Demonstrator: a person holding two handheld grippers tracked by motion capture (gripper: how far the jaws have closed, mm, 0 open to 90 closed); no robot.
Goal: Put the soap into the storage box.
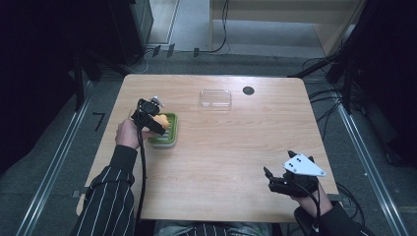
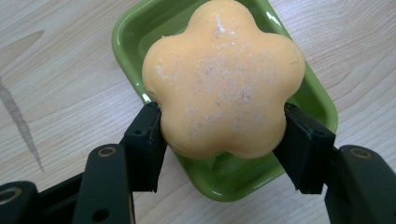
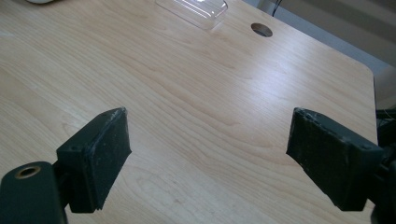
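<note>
- the left gripper (image 2: 223,140) is clamping an orange flower-shaped soap (image 2: 223,79), one black jaw pressing into each side of it, as the left gripper view is showing up close.
- in that view the soap is sitting over a green dish (image 2: 317,98); whether it is touching the dish floor or hanging just above it cannot be told.
- the soap is looking matte and pale orange, with five rounded lobes and a dusting of whitish grains across its top face.
- the dish is glossy green, rectangular with rounded corners, and is resting on the wooden table (image 2: 56,70).
- the high view is giving what the close view is not: the left gripper (image 1: 158,121) and green dish (image 1: 169,137) are lying at the left side of the table (image 1: 221,147), with the soap (image 1: 162,121) showing as a small orange patch.
- the high view is also showing a clear plastic lid (image 1: 215,99) near the far edge, well apart from the dish, and a dark round hole (image 1: 248,90) just beside it.
- the right gripper (image 1: 270,178) is hovering near the front right corner, a grey three-cornered plate (image 1: 303,165) on top.
- in the right gripper view the right gripper (image 3: 208,154) is standing wide apart with bare wood between its jaws, the clear plastic lid (image 3: 192,8) and dark round hole (image 3: 261,30) far ahead.
</note>
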